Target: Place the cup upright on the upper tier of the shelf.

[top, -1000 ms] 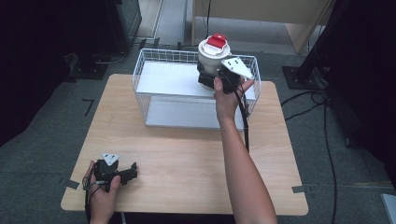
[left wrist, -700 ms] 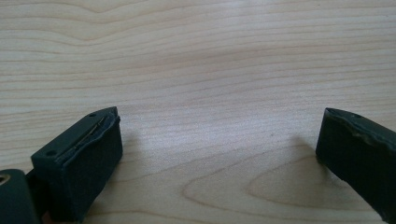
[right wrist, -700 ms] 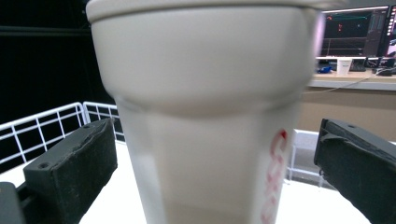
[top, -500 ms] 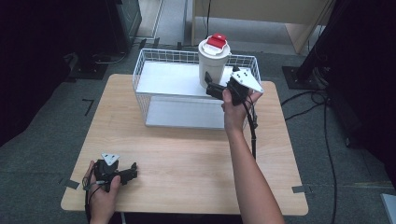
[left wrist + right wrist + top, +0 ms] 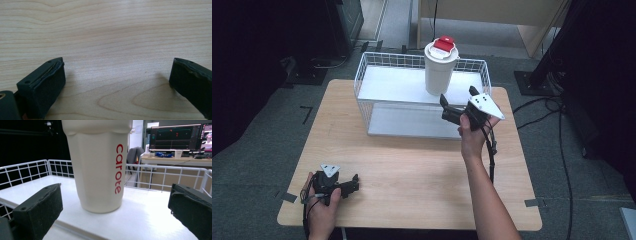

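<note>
The white tumbler is standing upright on the wire basket's raised white shelf, free of the right gripper, whose jaws are gaping wide before it. A careless nudge could topple it. The left gripper, jaws apart and empty, is resting on the tabletop.

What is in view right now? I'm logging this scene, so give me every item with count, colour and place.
cup: one, white with red lid, upright in the basket, far right part
basket: one, white wire with white floor, far half of the table
table: one, light wood, centre
monitors: dark, lit, behind the basket in the right gripper view
left gripper: black, jaws open, low at the table's near left corner
right gripper: black, jaws open, at the basket's near right rim, facing the cup
</note>
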A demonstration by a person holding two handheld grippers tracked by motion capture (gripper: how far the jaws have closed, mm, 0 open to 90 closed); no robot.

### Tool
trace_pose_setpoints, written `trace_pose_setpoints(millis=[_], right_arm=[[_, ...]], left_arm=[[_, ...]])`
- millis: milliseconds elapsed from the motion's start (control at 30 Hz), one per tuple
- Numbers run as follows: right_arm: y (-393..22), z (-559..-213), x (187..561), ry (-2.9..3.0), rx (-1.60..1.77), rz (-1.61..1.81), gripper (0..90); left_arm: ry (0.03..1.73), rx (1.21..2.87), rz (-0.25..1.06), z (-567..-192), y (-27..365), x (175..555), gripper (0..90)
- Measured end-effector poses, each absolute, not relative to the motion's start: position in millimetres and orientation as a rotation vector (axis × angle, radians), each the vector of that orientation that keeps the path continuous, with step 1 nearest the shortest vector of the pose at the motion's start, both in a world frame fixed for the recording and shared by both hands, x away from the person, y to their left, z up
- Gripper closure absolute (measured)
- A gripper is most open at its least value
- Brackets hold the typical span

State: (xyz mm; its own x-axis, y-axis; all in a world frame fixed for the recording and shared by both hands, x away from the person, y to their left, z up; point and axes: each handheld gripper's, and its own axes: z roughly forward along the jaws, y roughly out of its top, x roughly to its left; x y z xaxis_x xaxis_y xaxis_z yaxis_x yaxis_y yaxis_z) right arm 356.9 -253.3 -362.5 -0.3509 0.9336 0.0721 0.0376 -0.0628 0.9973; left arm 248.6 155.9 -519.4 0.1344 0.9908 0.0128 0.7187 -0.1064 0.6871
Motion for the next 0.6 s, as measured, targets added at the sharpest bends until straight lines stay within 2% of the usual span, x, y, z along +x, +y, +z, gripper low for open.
trace_pose_setpoints(millis=[600], right_arm=[[-271.7,-388.2,315.1,1.488,1.063,1.477,0.0]], left_arm=[[1.639,1.887,0.665,-519.3,155.9,248.5,0.8]])
